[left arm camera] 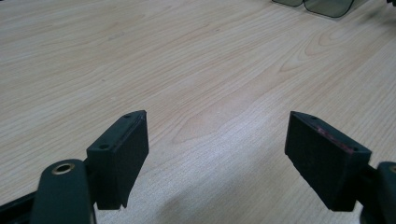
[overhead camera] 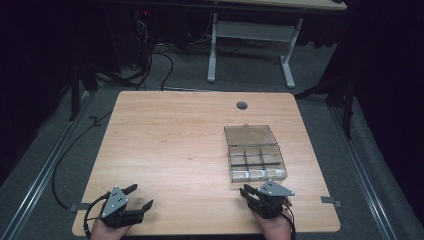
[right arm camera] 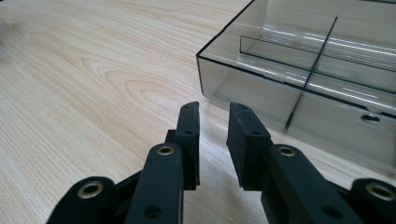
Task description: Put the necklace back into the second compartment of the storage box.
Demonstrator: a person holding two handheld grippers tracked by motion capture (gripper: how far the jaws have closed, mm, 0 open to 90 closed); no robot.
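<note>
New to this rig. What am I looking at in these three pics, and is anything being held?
No robot: a person holds a two-jaw claw in each hand at a wooden table. The high view looks down from above; the left claw sits near the bottom left, the right claw at the bottom right. The other two pictures come from cameras riding on each claw, looking along its black jaws. The left claw's jaws are wide apart over bare wood. The right claw's are nearly together, just short of a clear divided box with its lid open. Nothing is held.

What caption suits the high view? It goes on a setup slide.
Two hand-held grippers, left open and right nearly closed, rest near a clear divided box with its lid open on a wooden table.
</note>
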